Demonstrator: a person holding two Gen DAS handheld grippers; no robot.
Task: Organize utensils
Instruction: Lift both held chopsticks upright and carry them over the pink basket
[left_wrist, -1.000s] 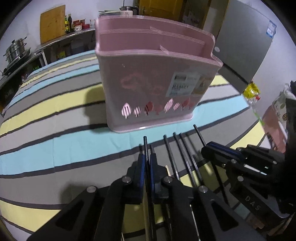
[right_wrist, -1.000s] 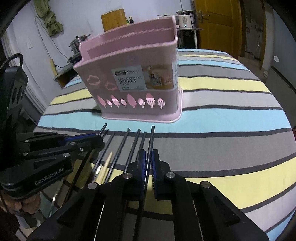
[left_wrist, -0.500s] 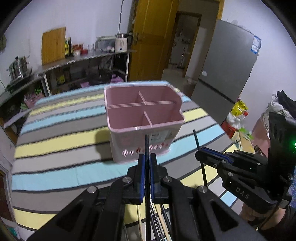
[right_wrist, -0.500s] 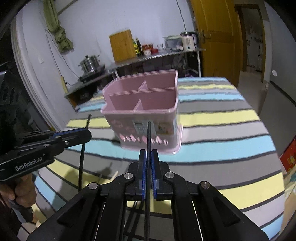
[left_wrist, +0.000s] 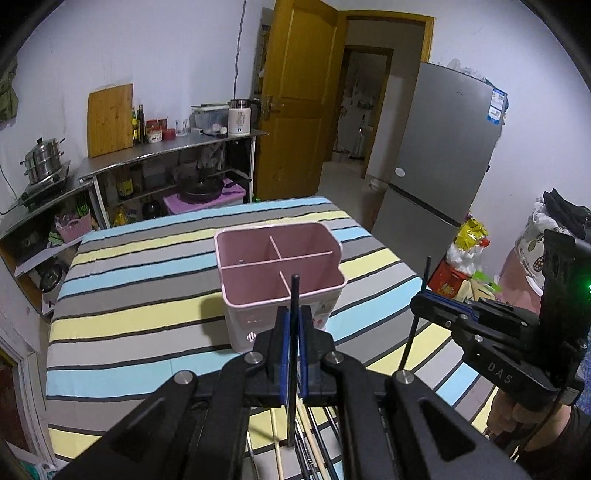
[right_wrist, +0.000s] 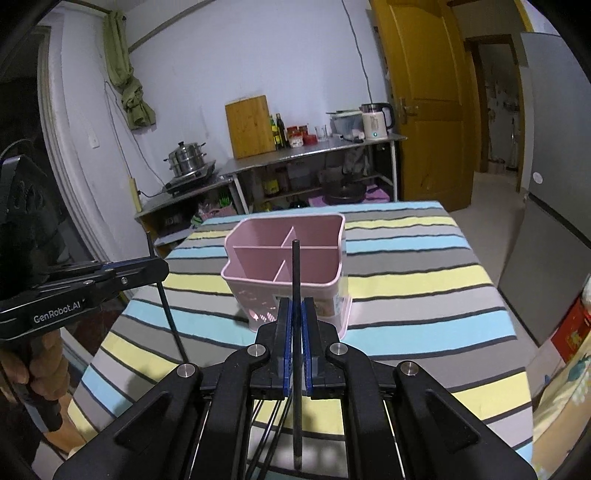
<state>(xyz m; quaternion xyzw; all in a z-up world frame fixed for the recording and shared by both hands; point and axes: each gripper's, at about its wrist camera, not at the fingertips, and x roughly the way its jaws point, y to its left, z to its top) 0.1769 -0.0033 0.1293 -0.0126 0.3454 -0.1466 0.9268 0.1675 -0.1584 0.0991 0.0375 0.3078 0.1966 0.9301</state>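
Holding one black chopstick per claw, both now lifted clear of the table; a second ago both claws were down at cloth level, clamped on sticks in the row lying in front of the pink basket.

Left claw (left_wrist: 291, 334): pads pinched tight on a chopstick (left_wrist: 293, 295), stick upright, tip poking above the pads. The basket (left_wrist: 258, 291) sits straight ahead of and below this claw, four compartments open to the top, nothing visible inside.

Right claw (right_wrist: 296, 325): same state, pinched narrow on its own chopstick (right_wrist: 295, 269), also upright. From here the basket (right_wrist: 325, 291) is dead ahead and lower, near-side divider in line with the stick.

Spare chopsticks (left_wrist: 314, 443) remain on the striped tablecloth (left_wrist: 140, 317) beneath and behind the left claw's pads, a pale wooden one among them.

Meaning: pick step looks finished for this pair, drop-in not yet done. Next is probably carrying both forward over a compartment. Risk: thin stick pivoting in the pads.
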